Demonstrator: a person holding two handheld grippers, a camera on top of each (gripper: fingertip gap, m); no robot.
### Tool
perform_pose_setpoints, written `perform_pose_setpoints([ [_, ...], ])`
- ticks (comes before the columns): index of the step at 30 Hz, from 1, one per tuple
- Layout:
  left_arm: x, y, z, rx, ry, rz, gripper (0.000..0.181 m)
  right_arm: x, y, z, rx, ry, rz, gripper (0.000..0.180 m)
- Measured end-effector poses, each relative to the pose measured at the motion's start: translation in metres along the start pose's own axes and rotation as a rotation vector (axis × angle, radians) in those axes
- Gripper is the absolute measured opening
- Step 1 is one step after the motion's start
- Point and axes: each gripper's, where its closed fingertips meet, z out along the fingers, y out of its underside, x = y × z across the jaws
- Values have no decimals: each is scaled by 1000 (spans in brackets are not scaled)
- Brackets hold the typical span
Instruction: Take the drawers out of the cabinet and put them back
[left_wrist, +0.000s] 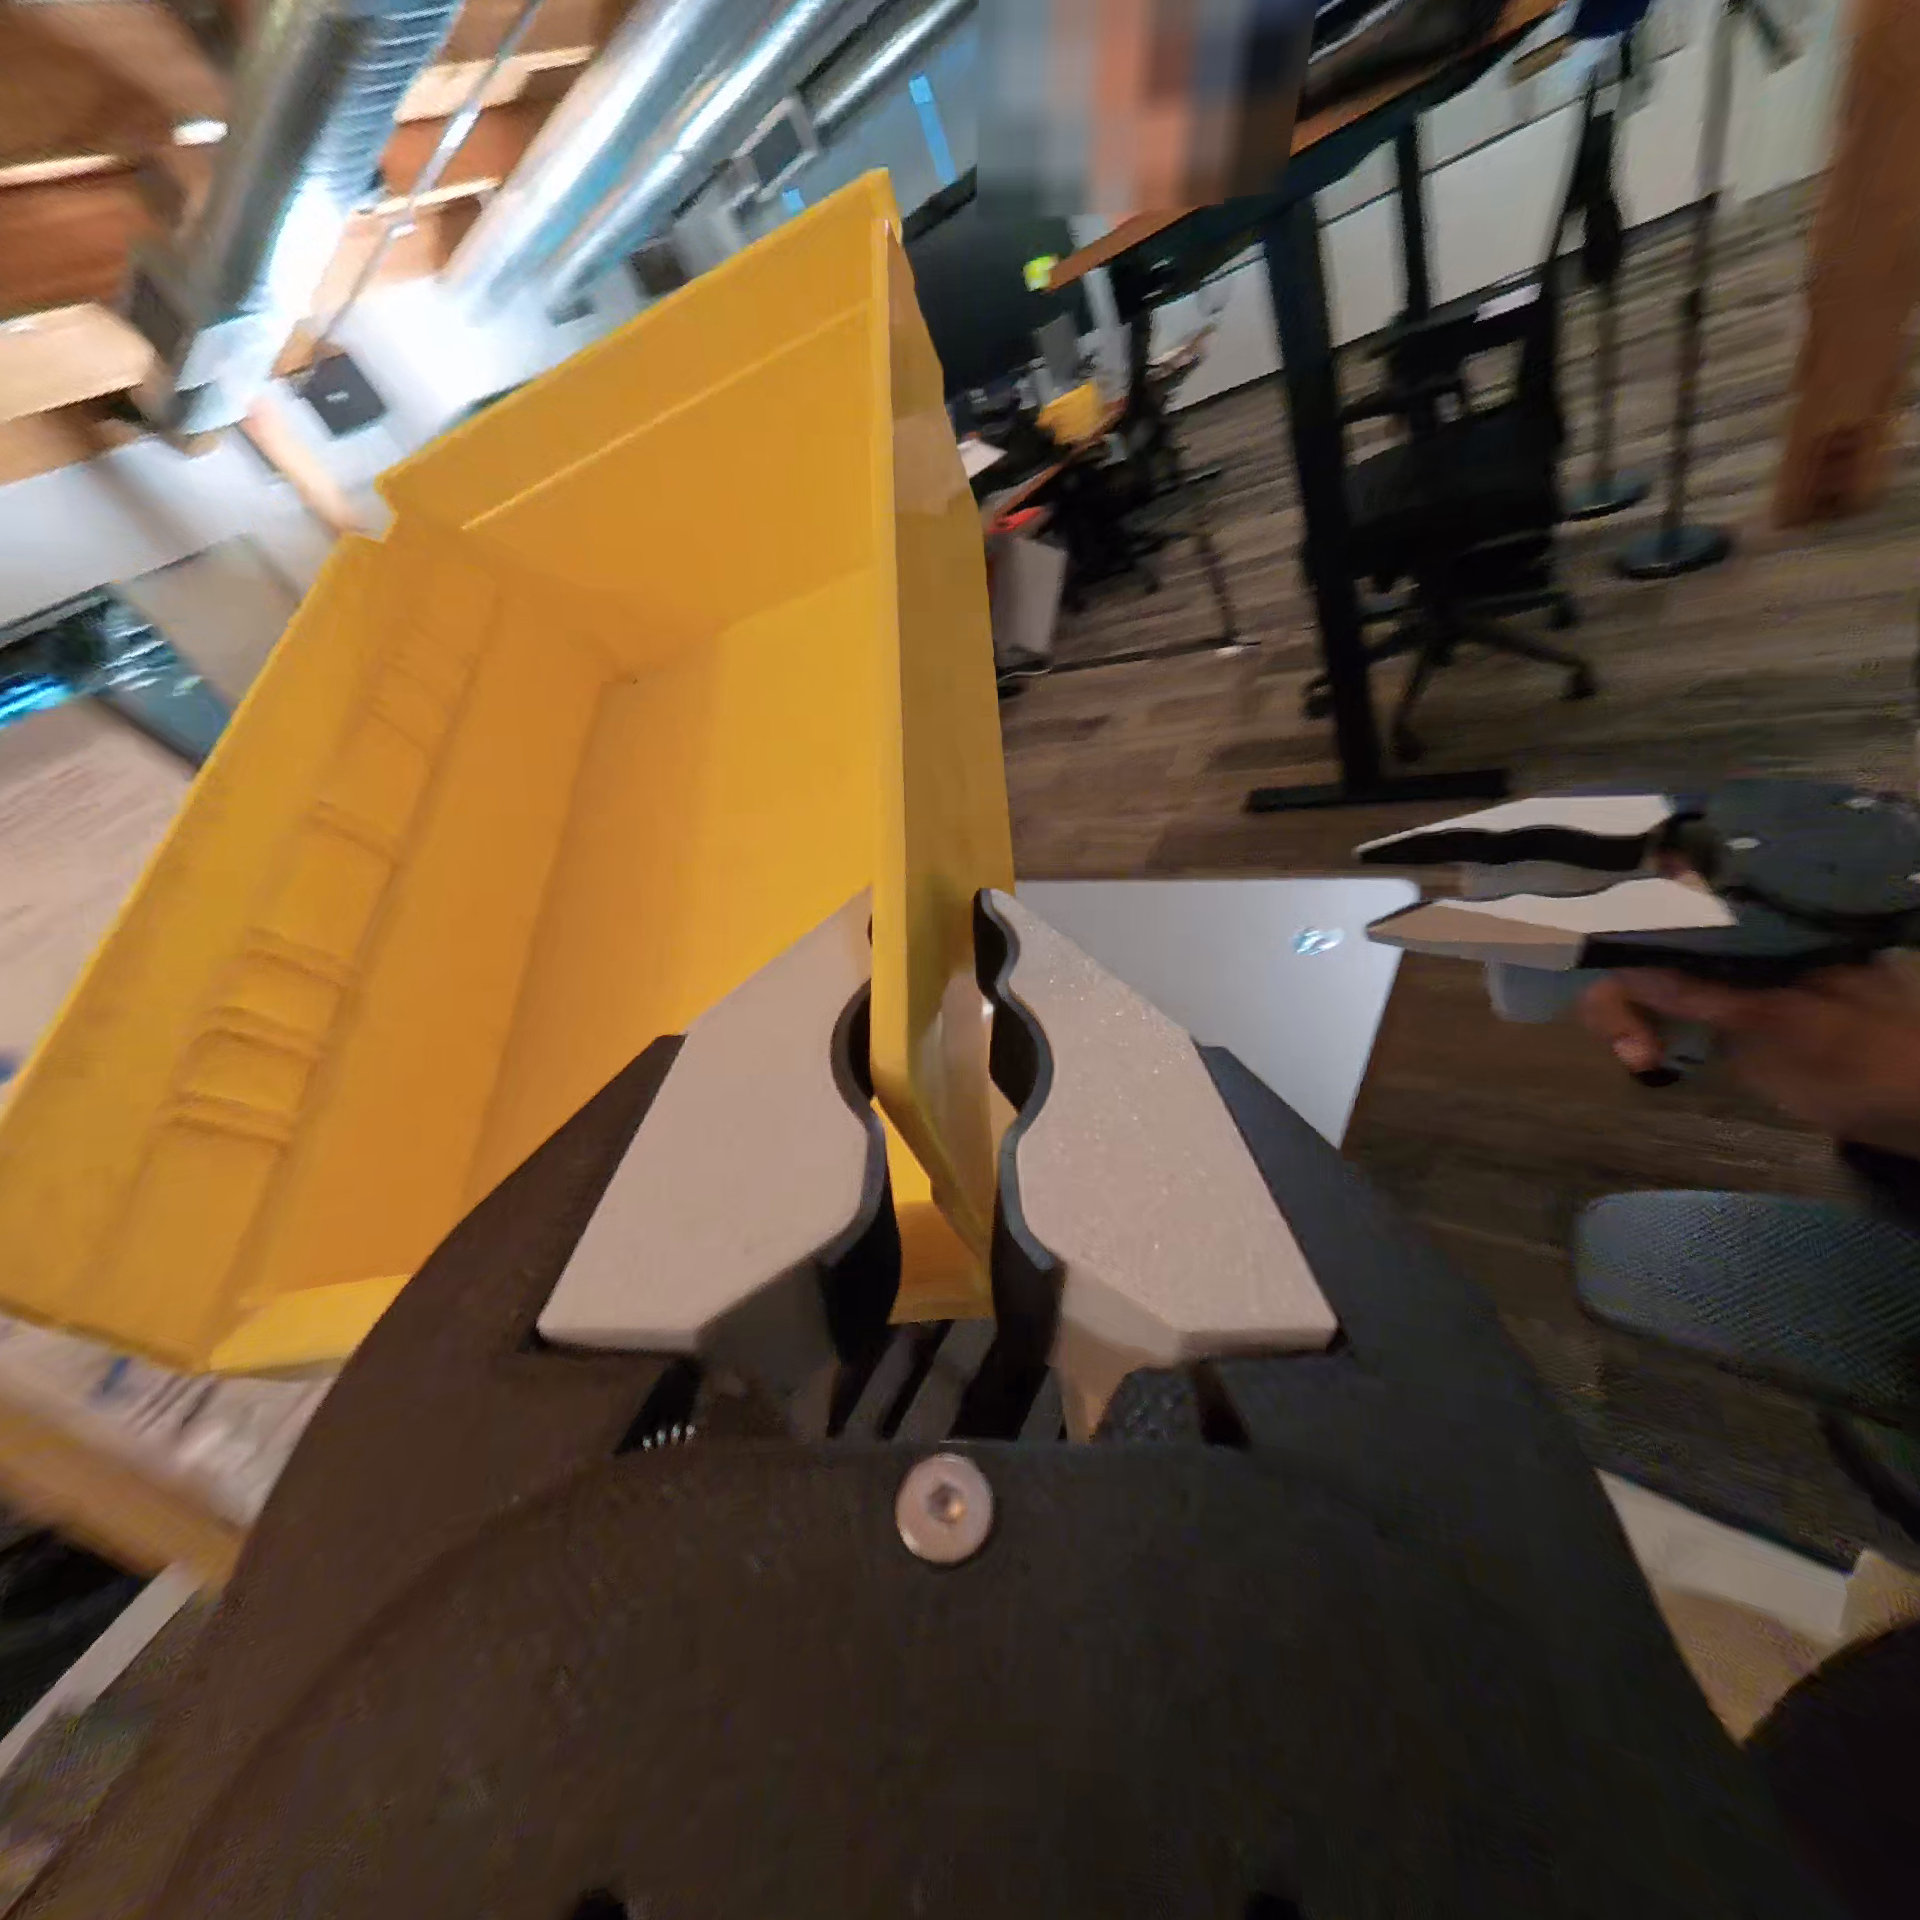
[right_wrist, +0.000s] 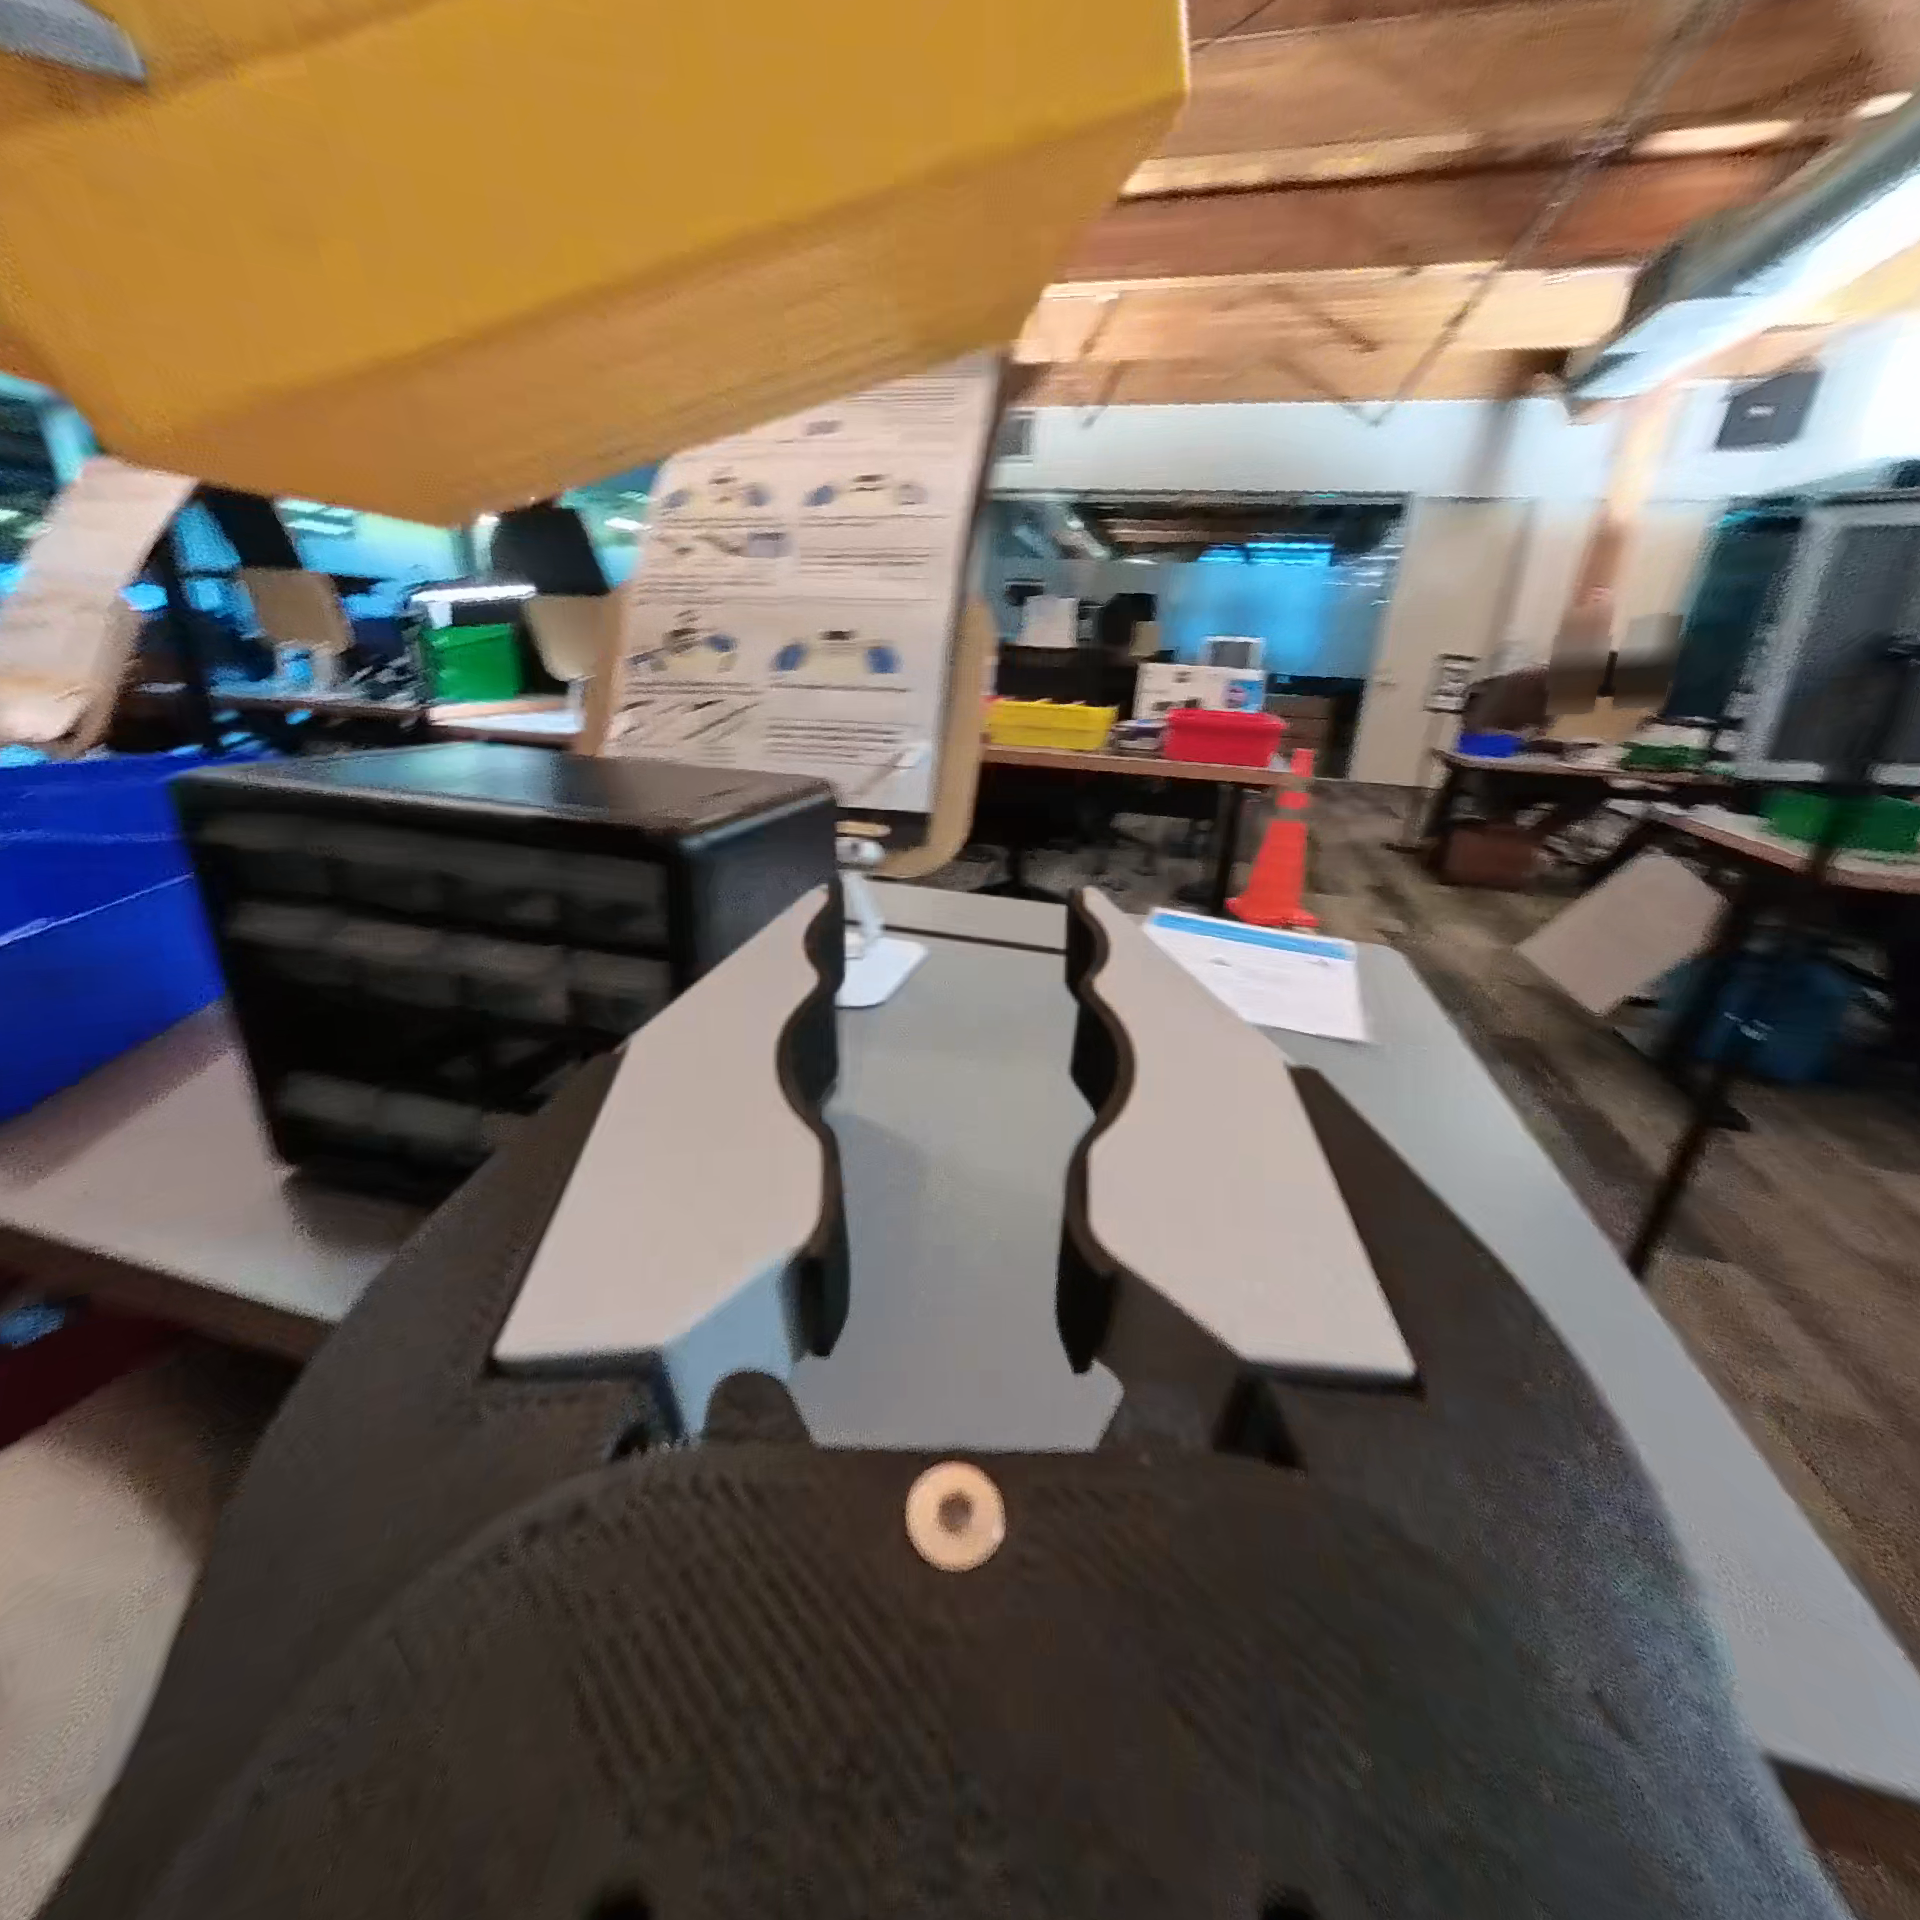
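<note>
My left gripper (left_wrist: 925, 935) is shut on the side wall of a yellow bin-shaped drawer (left_wrist: 582, 831) and holds it up in the air, tilted, with its open inside facing me. The same yellow drawer (right_wrist: 582, 218) fills the top left of the right wrist view, seen from below. A black cabinet (right_wrist: 499, 935) with rows of small dark drawers stands on the table (right_wrist: 156, 1164) at the left. My right gripper (right_wrist: 951, 914) is open and empty, hovering over a closed grey laptop (right_wrist: 956, 1195). The right gripper (left_wrist: 1382, 888) also shows at the right of the left wrist view, held by a hand.
A blue bin (right_wrist: 94, 914) stands left of the cabinet. A white stand (right_wrist: 878, 956) and a sheet of paper (right_wrist: 1268, 966) lie beyond the laptop, which also shows in the left wrist view (left_wrist: 1247, 987). An orange cone (right_wrist: 1278, 852), desks and office chairs (left_wrist: 1455, 520) stand around.
</note>
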Motion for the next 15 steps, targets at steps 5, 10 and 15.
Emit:
perform_pose_setpoints([
  [5,71,6,95,18,200,-69,6,52,25,-8,-65,139,204,49],
  [10,117,49,160,-43,306,-126,6,59,49,-8,-104,167,300,57],
  [15,162,114,192,-129,326,-59,6,83,52,-17,-45,217,398,63],
])
